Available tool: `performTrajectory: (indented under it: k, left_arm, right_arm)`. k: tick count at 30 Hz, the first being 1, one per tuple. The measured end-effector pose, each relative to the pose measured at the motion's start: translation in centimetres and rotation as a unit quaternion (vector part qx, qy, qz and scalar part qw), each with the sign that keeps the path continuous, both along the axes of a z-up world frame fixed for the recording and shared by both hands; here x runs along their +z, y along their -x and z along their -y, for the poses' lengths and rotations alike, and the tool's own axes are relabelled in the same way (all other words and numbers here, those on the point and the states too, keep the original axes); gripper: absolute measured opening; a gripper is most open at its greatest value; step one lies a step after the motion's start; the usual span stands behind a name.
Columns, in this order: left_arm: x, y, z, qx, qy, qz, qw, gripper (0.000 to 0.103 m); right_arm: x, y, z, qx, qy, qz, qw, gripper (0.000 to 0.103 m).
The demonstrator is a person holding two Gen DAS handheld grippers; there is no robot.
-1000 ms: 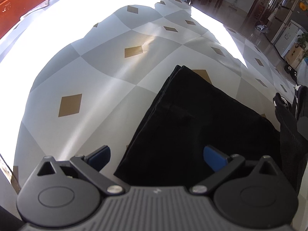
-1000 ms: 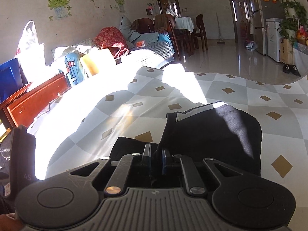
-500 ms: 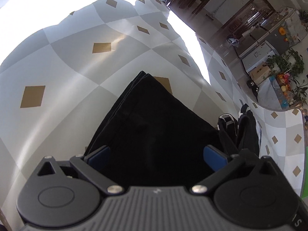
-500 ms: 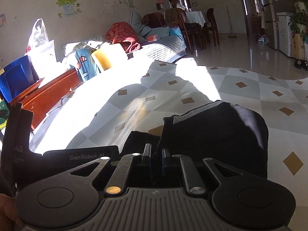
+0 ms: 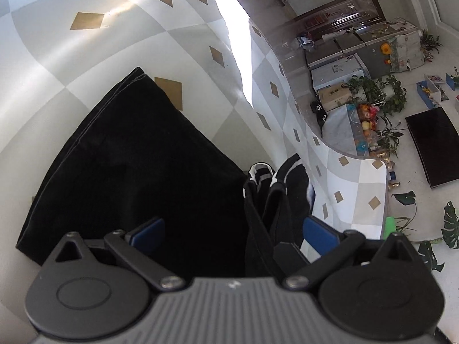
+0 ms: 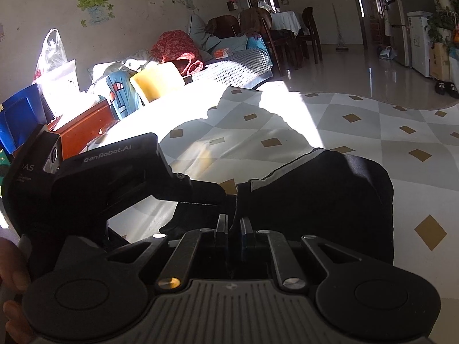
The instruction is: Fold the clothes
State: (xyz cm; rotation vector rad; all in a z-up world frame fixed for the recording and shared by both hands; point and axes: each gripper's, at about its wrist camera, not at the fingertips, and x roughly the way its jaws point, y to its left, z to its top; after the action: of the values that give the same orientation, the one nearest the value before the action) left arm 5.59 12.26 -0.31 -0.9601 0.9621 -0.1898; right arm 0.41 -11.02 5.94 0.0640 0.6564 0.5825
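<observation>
My right gripper [image 6: 233,226] has its jaws pressed together on a lifted fold of the black garment [image 5: 129,166], which lies on the checked cloth [image 5: 86,51] covering the surface, toward its near edge. The raised part, with a pale trim [image 6: 275,176], droops limp from my pinch, so I judge the fabric soft, light and apt to sag or slide out of line. My left gripper [image 5: 232,232] hangs over the flat part with jaws spread, holding nothing. A hemmed edge or corner looks the surest place to take hold, not the loose middle.
</observation>
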Motion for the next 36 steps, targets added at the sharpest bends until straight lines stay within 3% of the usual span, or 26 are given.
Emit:
performTrajectory:
  k: [9, 19, 21, 23, 27, 29, 31, 32, 36]
  left_arm:
    - [0.4, -3.6, 2.6, -0.074, -0.007, 0.001, 0.9972, 0.103]
    - [-1.2, -5.6, 4.7, -0.116, 0.038, -0.010, 0.9924, 0.099]
    - [-1.8, -5.8, 4.8, -0.115, 0.036, -0.019, 0.9925, 0.088]
    - [-2.4, -6.0, 5.0, -0.114, 0.034, -0.029, 0.9924, 0.063]
    - [-3.5, -6.4, 5.3, -0.112, 0.030, -0.048, 0.9920, 0.041]
    - [-3.4, -6.4, 5.5, -0.111, 0.010, -0.047, 0.9926, 0.022]
    - [-3.0, -6.3, 5.6, -0.110, -0.010, -0.041, 0.9930, 0.014]
    - [-2.8, -6.1, 5.6, -0.108, -0.020, -0.038, 0.9932, 0.012]
    - [-2.5, -5.7, 5.1, -0.091, -0.039, -0.040, 0.9943, 0.010]
  right_arm:
    - [-0.5, 0.6, -0.5, 0.027, 0.012, -0.003, 1.000, 0.010]
    - [-1.1, 0.7, -0.5, 0.036, 0.022, -0.004, 0.999, 0.010]
    - [-1.1, 0.6, -0.4, 0.036, 0.019, -0.008, 0.999, 0.010]
    - [-1.0, 0.6, -0.4, 0.042, 0.022, -0.004, 0.999, 0.010]
    - [-1.0, 0.7, -0.5, 0.053, 0.030, 0.001, 0.998, 0.010]
    - [-1.0, 0.7, -0.6, 0.056, 0.034, 0.003, 0.998, 0.011]
    - [-1.0, 0.6, -0.3, 0.058, 0.036, 0.001, 0.998, 0.015]
    - [-1.0, 0.6, -0.2, 0.059, 0.036, 0.000, 0.998, 0.024]
    - [-1.0, 0.7, 0.2, 0.060, 0.070, -0.008, 0.996, 0.040]
